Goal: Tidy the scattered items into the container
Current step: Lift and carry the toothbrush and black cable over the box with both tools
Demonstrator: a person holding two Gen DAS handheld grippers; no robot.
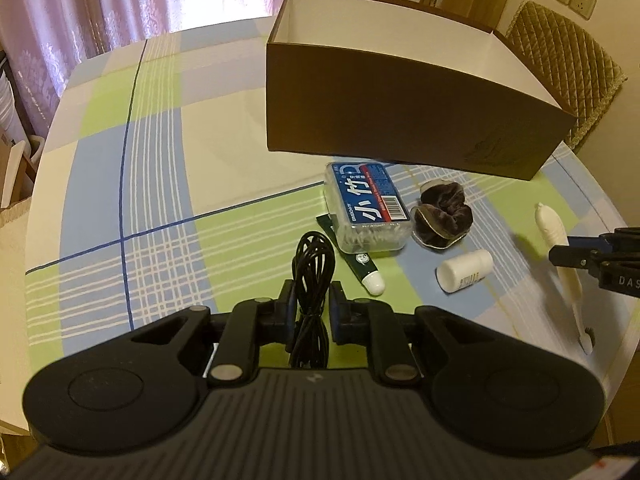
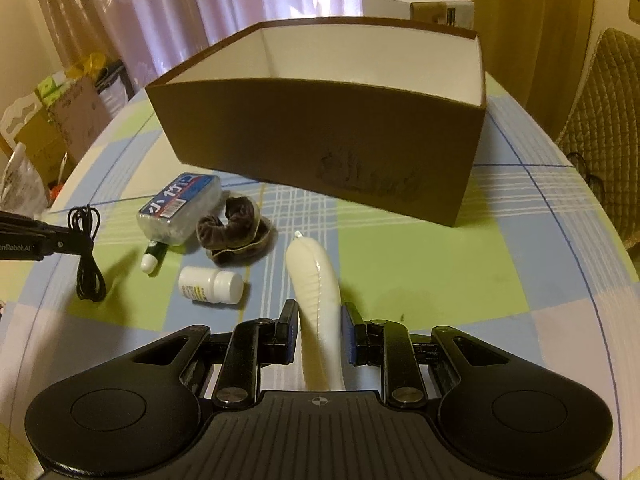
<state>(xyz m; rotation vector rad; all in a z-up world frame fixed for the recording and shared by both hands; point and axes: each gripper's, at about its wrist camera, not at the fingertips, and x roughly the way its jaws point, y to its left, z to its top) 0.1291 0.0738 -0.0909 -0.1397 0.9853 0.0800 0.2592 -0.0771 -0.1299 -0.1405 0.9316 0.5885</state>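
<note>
left tongs (image 1: 313, 300) pinched on black cable (image 1: 313, 256) | right tongs (image 2: 320, 320) gripped white toothbrush (image 2: 316, 276) | brown box (image 2: 320, 132) open on table (image 2: 440, 280)

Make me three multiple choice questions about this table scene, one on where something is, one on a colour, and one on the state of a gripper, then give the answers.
1. Where does the white pill bottle lie?
A. inside the box
B. on the tablecloth in front of the box
C. on the chair

2. What colour is the outside of the open box?
A. brown
B. red
C. blue

3. What is the left hand-held gripper doing?
A. closing on the coiled black cable
C. holding the scrunchie
B. hanging empty above the box

Answers: 1 B, the bottle lies on its side on the cloth near the dark scrunchie. 2 A, its outer walls are brown and the inside is white. 3 A, the cable sits between its fingers in both views.
</note>
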